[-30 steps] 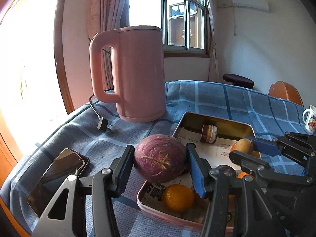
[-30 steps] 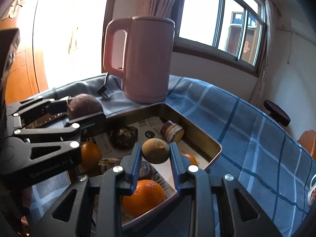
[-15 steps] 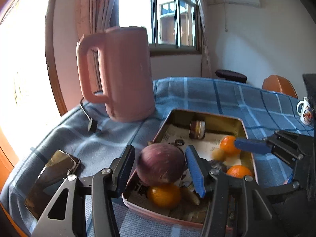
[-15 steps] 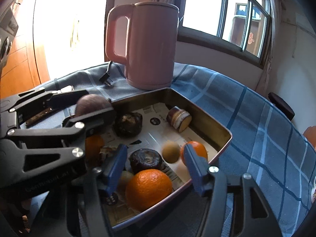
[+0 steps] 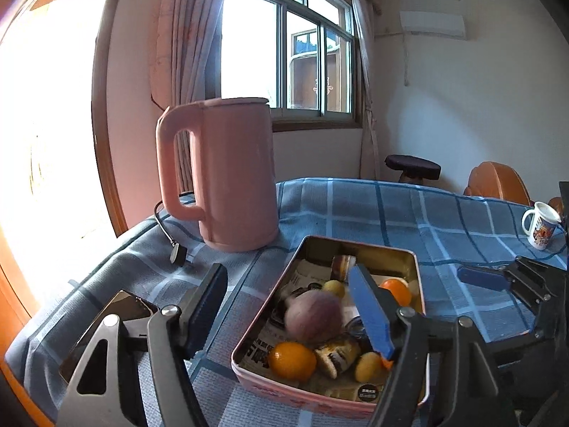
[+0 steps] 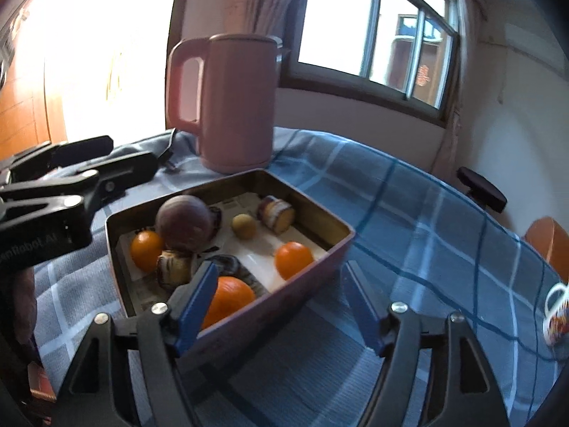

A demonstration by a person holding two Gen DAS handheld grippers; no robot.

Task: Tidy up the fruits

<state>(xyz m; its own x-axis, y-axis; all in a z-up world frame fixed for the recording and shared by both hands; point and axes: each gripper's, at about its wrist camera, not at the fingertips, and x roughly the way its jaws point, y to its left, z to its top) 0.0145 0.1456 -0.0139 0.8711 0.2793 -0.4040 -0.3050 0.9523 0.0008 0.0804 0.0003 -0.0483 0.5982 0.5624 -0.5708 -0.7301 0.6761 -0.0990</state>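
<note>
So both your grippers, left gripper [image 5: 290, 302] & right gripper [image 6: 281, 302], are opening w/ nothing clamped, since the purple fruit [image 5: 313, 316] sits beyond the left jaws, already in the tin [image 5: 415, 274] w/ the oranges.

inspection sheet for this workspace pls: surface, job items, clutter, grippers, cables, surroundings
Surface: table under a blue checked tablecloth.
Job's things: metal tin lined with printed paper; inside it a purple round fruit, three oranges, a small yellow-brown fruit and some dark cut pieces.
Clutter: pink electric kettle behind the tin; phone by the table edge; printed mug at the far right.
Grippers: left gripper and right gripper both with jaws opening, nothing held; the tin lies beyond them.
Cables: black cord with plug beside the kettle.
Surroundings: window, curtain, dark stool, wooden chair back.
</note>
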